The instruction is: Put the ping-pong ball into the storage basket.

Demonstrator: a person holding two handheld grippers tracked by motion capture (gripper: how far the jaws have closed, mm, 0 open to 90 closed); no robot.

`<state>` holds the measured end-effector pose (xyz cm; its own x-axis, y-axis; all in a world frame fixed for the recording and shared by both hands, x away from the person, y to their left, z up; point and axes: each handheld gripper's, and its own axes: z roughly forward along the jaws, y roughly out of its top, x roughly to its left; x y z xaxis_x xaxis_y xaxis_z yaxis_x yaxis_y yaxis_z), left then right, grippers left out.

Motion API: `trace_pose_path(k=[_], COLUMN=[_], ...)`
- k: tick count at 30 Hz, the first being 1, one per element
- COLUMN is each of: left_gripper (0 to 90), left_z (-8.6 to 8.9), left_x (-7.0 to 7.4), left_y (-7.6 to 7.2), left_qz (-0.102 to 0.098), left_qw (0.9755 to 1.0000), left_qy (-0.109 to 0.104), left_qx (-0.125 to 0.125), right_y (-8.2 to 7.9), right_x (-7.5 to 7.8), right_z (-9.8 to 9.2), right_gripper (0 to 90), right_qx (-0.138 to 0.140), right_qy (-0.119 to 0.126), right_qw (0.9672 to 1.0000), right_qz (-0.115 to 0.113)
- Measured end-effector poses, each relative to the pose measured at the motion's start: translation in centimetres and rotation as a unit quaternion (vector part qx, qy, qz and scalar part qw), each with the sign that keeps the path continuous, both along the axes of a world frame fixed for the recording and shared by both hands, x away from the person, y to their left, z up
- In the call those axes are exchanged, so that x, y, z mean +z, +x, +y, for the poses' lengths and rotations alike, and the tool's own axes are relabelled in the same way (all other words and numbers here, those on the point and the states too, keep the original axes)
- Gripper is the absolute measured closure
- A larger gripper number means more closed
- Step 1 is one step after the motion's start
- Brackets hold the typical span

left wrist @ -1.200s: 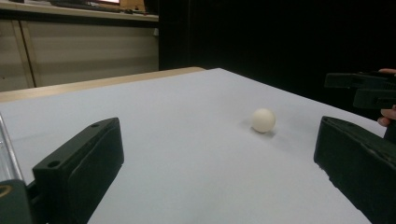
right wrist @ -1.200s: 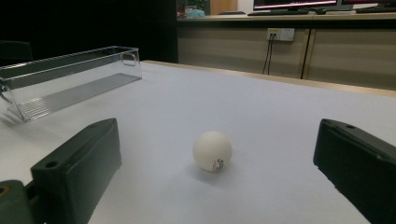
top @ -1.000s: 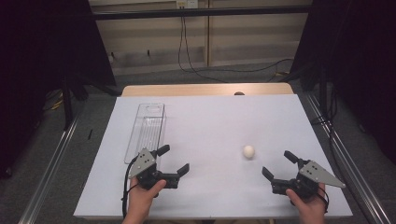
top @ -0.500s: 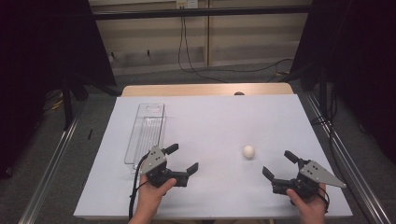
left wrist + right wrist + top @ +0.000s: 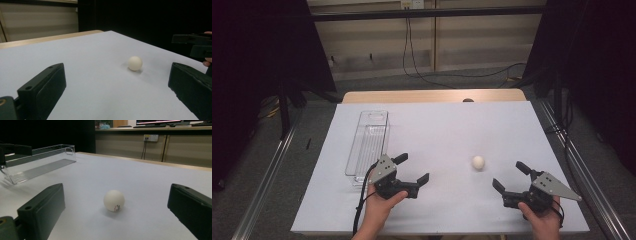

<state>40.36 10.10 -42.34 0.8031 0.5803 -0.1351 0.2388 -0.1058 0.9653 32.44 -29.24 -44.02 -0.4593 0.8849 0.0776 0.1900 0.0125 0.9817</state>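
White-covered table, dark room, clear tray lengthwise away from person, ball right of tray, left gripper and right gripper wide open, empty.

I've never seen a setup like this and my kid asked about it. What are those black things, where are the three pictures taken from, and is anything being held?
A person holds hand-held tongs, the left tongs and the right tongs; both are open and empty. One picture looks down from above the table; the other two come from cameras riding on each pair of tongs. On the white table lie a small white ball and a clear plastic tray.
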Motion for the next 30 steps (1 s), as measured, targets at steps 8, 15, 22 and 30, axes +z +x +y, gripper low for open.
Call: trace_pose_path(k=[8, 15, 22, 30], left_gripper=[1.7, 1.6, 1.7, 1.7], left_z=[-1.1, -1.8, -2.5, -3.2], left_x=[0.0, -0.1, -0.1, -0.3], left_y=[0.2, 0.5, 0.8, 1.1], left_qz=[0.003, 0.005, 0.006, 0.006], left_qw=[1.0000, 0.9999, 0.9999, 0.9997], left_qy=[0.004, 0.010, 0.011, 0.018], left_qx=[-0.004, -0.009, -0.009, -0.012], right_y=[-0.1, -0.1, 0.0, -0.1], right_x=[0.0, 0.1, 0.0, 0.1], right_z=[0.0, 0.0, 0.1, 0.0], right_gripper=[0.8, 0.9, 1.0, 1.0], right_qx=[0.000, 0.001, 0.004, 0.002], right_qy=[0.000, -0.002, -0.002, -0.001], right_qw=[1.0000, 1.0000, 1.0000, 1.0000], right_qz=[0.001, -0.004, -0.001, -0.002])
